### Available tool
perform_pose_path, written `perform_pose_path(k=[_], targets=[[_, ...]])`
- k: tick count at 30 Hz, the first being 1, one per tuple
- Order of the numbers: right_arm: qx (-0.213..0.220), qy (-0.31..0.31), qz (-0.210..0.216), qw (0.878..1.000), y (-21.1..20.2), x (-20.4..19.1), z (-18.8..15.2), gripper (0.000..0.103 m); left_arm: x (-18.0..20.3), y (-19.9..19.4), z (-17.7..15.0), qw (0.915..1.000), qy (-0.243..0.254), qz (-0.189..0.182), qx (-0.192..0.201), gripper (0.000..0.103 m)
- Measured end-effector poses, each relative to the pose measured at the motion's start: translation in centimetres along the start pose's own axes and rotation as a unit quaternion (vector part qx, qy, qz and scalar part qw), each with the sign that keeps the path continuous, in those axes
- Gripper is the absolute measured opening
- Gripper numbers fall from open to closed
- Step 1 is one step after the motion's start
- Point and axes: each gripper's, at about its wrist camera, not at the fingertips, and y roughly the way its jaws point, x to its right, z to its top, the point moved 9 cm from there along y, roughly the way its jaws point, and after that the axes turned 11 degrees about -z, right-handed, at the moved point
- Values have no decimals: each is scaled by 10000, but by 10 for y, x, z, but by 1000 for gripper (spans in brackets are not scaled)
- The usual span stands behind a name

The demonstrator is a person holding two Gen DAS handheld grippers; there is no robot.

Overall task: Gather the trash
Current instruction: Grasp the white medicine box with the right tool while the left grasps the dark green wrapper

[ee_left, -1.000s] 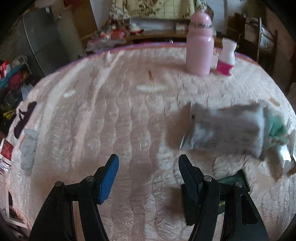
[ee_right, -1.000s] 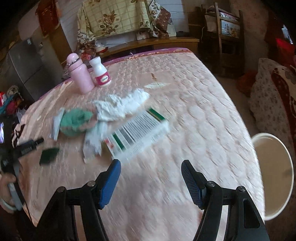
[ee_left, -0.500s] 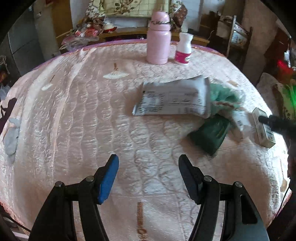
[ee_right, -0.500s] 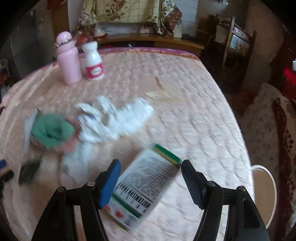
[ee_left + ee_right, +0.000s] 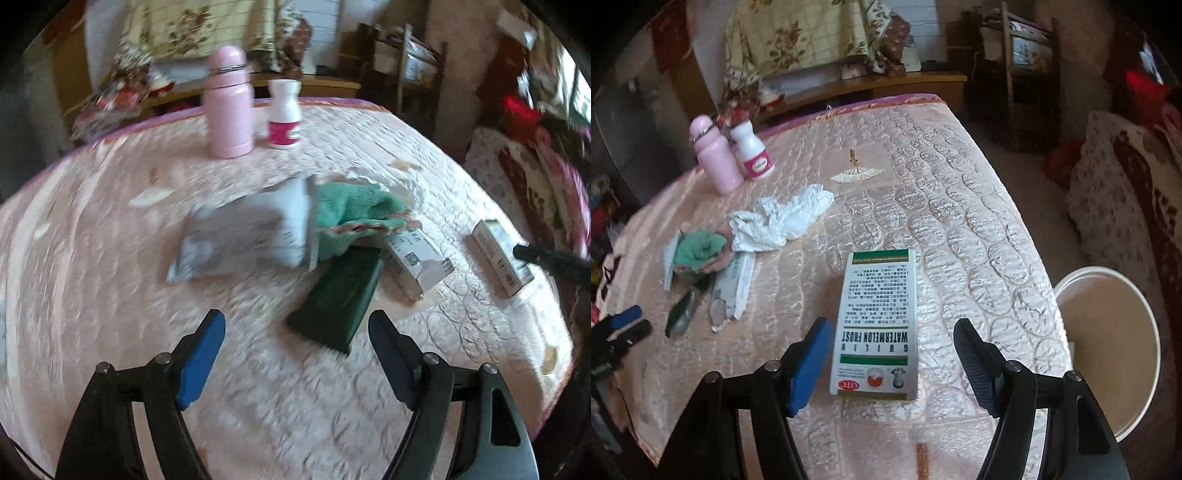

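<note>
In the right wrist view a white and green medicine box (image 5: 877,317) lies flat on the pink quilted bed (image 5: 960,206). My right gripper (image 5: 892,326) straddles its near end, jaws opening, pads clear of its sides. In the left wrist view my left gripper (image 5: 295,321) hangs over the near end of a dark green packet (image 5: 336,295), jaws opening and apart from it. Beyond lie a grey-white pouch (image 5: 247,236), a green cloth (image 5: 354,210) and a torn white box (image 5: 417,258). Crumpled white tissue (image 5: 783,218) lies past the cloth.
A pink bottle (image 5: 714,158) and a white pill bottle (image 5: 753,155) stand at the bed's far side. A round white bucket (image 5: 1108,350) sits on the floor right of the bed. A chair and shelves stand beyond.
The left gripper swung right from the pouch to the dark green packet and its jaws widened. The right gripper moved in over the medicine box, which now lies between its fingers.
</note>
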Motion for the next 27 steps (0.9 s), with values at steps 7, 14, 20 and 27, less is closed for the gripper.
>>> perform_pose_path(k=[7,14,20,27], targets=[[-143,-326,-292,9989,20,-15,5,79,8,48,9,9989,245,233,-324,80],[-180,-194,-164,9995,27,-8,-1,54,12,42,-1,9992,-99,122,-371,33],[21,-259,82,9996,-5,-1,-17,54,31,13,-10,9990,-384,-127,-207,28],[291,-91,187,9994,-40,23,-24,54,92,-2,-9,9986,-150,-495,-60,28]])
